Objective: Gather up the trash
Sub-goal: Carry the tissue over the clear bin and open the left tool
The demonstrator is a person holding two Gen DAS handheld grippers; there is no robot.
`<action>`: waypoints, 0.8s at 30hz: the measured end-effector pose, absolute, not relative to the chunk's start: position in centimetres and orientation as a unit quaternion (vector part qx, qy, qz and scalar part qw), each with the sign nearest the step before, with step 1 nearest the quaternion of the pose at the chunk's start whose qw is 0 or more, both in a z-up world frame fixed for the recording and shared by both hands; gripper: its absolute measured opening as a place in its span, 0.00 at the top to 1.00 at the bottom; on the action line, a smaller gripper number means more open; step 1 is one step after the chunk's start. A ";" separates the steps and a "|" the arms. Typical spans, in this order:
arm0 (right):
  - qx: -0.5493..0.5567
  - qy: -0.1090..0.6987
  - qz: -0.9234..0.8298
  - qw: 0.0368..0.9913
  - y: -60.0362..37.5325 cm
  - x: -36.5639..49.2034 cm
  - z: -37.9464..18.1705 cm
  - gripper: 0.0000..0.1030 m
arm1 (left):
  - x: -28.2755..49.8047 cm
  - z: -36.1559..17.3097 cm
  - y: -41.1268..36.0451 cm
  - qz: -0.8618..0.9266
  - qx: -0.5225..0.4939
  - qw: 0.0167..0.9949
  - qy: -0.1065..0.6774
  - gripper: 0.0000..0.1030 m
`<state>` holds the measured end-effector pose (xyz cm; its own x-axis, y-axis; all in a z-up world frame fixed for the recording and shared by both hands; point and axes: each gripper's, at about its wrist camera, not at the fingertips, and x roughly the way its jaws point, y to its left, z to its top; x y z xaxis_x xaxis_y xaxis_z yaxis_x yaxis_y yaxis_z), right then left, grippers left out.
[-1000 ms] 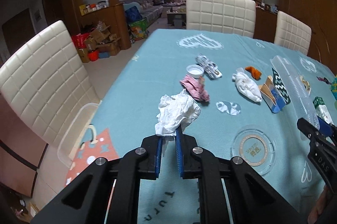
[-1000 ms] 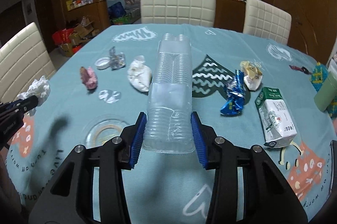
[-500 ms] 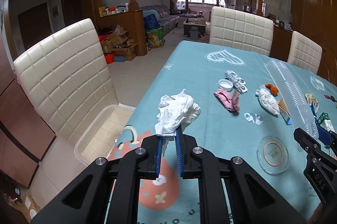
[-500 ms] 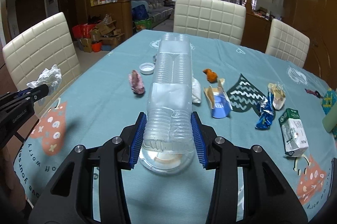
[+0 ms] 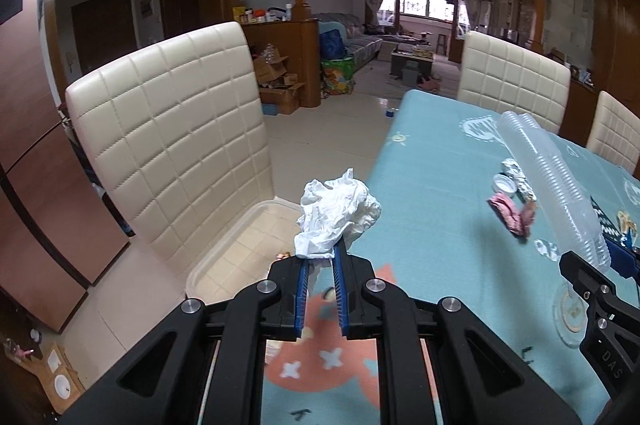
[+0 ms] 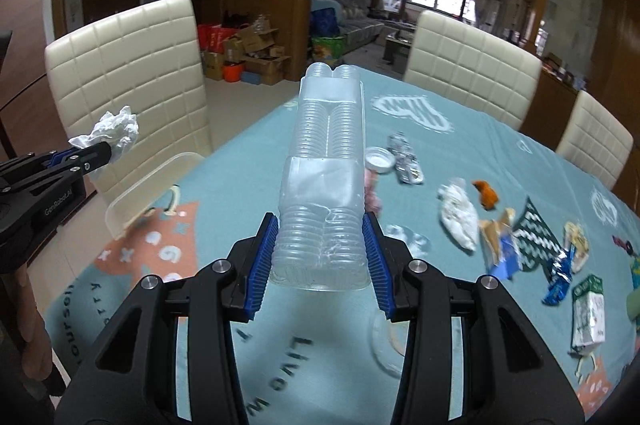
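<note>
Carrying step: the left gripper (image 5: pixel 320 257) pinches a crumpled tissue (image 5: pixel 338 219) above the table edge near the clear bin (image 5: pixel 224 253), the right gripper (image 6: pixel 320 249) clamps a plastic bottle (image 6: pixel 326 177); release over the bin likely follows.

White crumpled tissue (image 5: pixel 338 215) (gripped); clear bottle (image 6: pixel 324 185) lifted.

Crumpled white paper tissue (image 5: pixel 338 215) looks soft and matt, all wrinkles. The clear plastic sleeve of cups (image 6: pixel 326 181) is glossy and ribbed. Tongs (image 6: pixel 320 257) are matt black plastic with ridged blue rubbery pads (image 6: pixel 262 265) and shiny metal screws. The bench (image 5: pixel 432 225) wears smooth teal printed cloth. Chair (image 5: pixel 172 141) is quilted cream leather-look, slight sheen.
</note>
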<state>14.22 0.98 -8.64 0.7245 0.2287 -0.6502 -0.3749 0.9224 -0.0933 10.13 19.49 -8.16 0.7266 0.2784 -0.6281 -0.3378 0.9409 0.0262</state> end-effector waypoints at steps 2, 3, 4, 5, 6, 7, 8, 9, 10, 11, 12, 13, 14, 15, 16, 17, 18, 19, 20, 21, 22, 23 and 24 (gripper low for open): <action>-0.114 0.334 0.176 0.919 2.3 14.3 -8.8 0.56 | 10.1 -8.2 20.4 0.175 -0.040 0.927 0.329 0.88; -0.118 0.334 0.183 0.917 3.1 14.5 -8.9 0.56 | 10.2 -8.2 20.9 0.181 -0.037 0.927 0.326 0.88; -0.121 0.335 0.188 0.915 3.7 14.6 -8.9 0.56 | 10.2 -8.1 21.5 0.188 -0.036 0.926 0.324 0.88; -0.124 0.334 0.194 0.914 4.3 14.7 -8.9 0.56 | 10.2 -8.0 22.1 0.194 -0.037 0.926 0.322 0.88; -0.129 0.332 0.202 0.912 5.1 14.8 -8.9 0.56 | 10.1 -8.1 22.5 0.198 -0.038 0.925 0.321 0.88; -0.132 0.331 0.208 0.911 6.0 14.8 -9.0 0.56 | 10.1 -8.1 23.2 0.202 -0.039 0.924 0.321 0.88; -0.134 0.330 0.215 0.909 6.6 14.9 -9.0 0.56 | 10.1 -8.1 23.7 0.204 -0.038 0.923 0.323 0.88; -0.136 0.329 0.224 0.907 7.3 15.0 -9.1 0.56 | 10.1 -8.1 24.0 0.205 -0.037 0.923 0.324 0.88; -0.138 0.328 0.231 0.905 7.9 15.1 -9.1 0.56 | 10.1 -8.2 24.4 0.208 -0.036 0.922 0.325 0.88; -0.139 0.327 0.236 0.904 8.3 15.3 -9.2 0.56 | 10.1 -8.3 24.8 0.211 -0.032 0.921 0.326 0.88; -0.140 0.328 0.241 0.903 9.0 15.5 -9.3 0.56 | 10.1 -8.3 25.1 0.214 -0.029 0.920 0.326 0.88; -0.139 0.330 0.246 0.901 9.6 15.8 -9.5 0.56 | 10.1 -8.5 25.4 0.219 -0.025 0.919 0.326 0.88; -0.137 0.332 0.250 0.899 10.0 15.9 -9.6 0.56 | 10.2 -8.6 25.6 0.222 -0.023 0.918 0.327 0.88; -0.136 0.335 0.254 0.897 10.6 16.2 -9.8 0.56 | 10.2 -8.7 25.7 0.224 -0.021 0.918 0.328 0.88; -0.137 0.337 0.256 0.896 11.0 16.5 -9.9 0.56 | 10.3 -8.8 26.0 0.224 -0.022 0.917 0.330 0.88; -0.138 0.340 0.260 0.893 11.5 16.7 -10.1 0.56 | 10.6 -9.0 26.4 0.222 -0.025 0.916 0.333 0.88; -0.139 0.341 0.262 0.892 11.8 16.9 -10.3 0.56 | 10.8 -9.2 26.6 0.221 -0.026 0.916 0.335 0.88; -0.141 0.342 0.263 0.891 12.1 17.1 -10.4 0.56 | 10.9 -9.2 26.6 0.220 -0.027 0.916 0.336 0.88; -0.143 0.342 0.264 0.890 12.5 17.3 -10.5 0.56 | 11.1 -9.5 26.7 0.218 -0.027 0.916 0.337 0.88; -0.144 0.343 0.266 0.889 12.8 17.8 -10.6 0.56 | 11.3 -9.6 26.6 0.218 -0.027 0.915 0.338 0.88; -0.145 0.344 0.266 0.889 13.0 18.0 -10.6 0.56 | 11.5 -9.8 26.8 0.215 -0.029 0.915 0.339 0.88; -0.145 0.345 0.266 0.888 13.2 18.3 -10.8 0.56 | 11.8 -10.0 26.9 0.212 -0.032 0.915 0.341 0.88; -0.144 0.346 0.266 0.888 13.3 18.5 -10.9 0.56 | 12.0 -10.2 27.0 0.211 -0.033 0.915 0.342 0.88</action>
<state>18.53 13.34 -10.85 0.6185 0.3727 -0.6918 -0.5725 0.8167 -0.0719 12.05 27.02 -10.24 0.6761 0.3645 -0.6403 -0.4095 0.9084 0.0847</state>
